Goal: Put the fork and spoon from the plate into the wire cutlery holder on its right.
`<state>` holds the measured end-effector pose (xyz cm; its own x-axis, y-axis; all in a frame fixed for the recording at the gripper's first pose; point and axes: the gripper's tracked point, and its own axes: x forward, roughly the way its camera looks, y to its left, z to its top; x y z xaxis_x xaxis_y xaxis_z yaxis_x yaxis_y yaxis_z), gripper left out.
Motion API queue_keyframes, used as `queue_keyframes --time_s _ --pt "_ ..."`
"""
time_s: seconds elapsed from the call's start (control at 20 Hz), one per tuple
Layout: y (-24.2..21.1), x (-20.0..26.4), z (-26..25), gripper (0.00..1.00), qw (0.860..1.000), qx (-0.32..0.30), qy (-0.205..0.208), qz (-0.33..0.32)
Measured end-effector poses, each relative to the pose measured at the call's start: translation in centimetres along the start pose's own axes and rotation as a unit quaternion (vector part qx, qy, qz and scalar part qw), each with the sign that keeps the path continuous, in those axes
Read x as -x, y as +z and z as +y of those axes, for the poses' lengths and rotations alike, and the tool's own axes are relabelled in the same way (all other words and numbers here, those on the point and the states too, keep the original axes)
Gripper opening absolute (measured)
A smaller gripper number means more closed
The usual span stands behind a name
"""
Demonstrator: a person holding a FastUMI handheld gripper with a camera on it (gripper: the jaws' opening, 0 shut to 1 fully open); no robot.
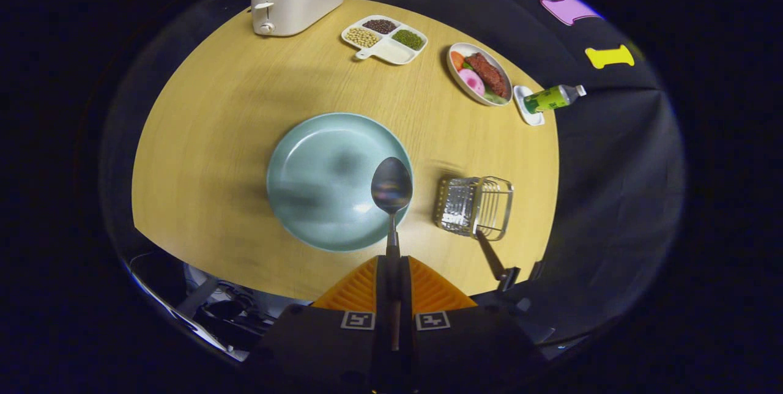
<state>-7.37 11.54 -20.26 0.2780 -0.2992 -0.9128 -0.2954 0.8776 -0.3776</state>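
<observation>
Item: spoon (391, 189), handle pinched in hand-held gripper (392, 268), above plate (306, 198). Next: carry right, lower handle-first into wire holder (476, 205); keep vertical.

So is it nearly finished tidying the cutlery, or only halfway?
About halfway, it seems. A handle, probably the fork, already sticks out of the wire holder. The gripper is shut on the spoon, holding it over the plate, which has no cutlery lying on it. Left to do: carry the spoon right and drop it into the holder.
</observation>
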Motion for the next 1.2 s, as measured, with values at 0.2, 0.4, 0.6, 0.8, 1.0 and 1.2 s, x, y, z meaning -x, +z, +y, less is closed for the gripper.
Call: queue_keyframes --time_s 0.2,0.4,0.6,0.8,1.0,1.2 --pt "-1.2 2.3 -6.7 0.09 0.998 0.0 -0.064 0.029" --pt "-2.9 0.7 -9.1 0.09 0.994 -0.004 -0.053 0.097" --pt "-2.9 -1.9 -11.4 0.09 0.99 -0.023 -0.019 0.136" --pt "-2.2 -4.6 -11.8 0.09 0.985 -0.036 0.031 0.165" --pt "-3.2 -6.3 -11.7 0.09 0.978 -0.032 0.065 0.194" --pt "-3.1 -7.8 -12.6 0.14 0.977 -0.017 0.061 0.202"
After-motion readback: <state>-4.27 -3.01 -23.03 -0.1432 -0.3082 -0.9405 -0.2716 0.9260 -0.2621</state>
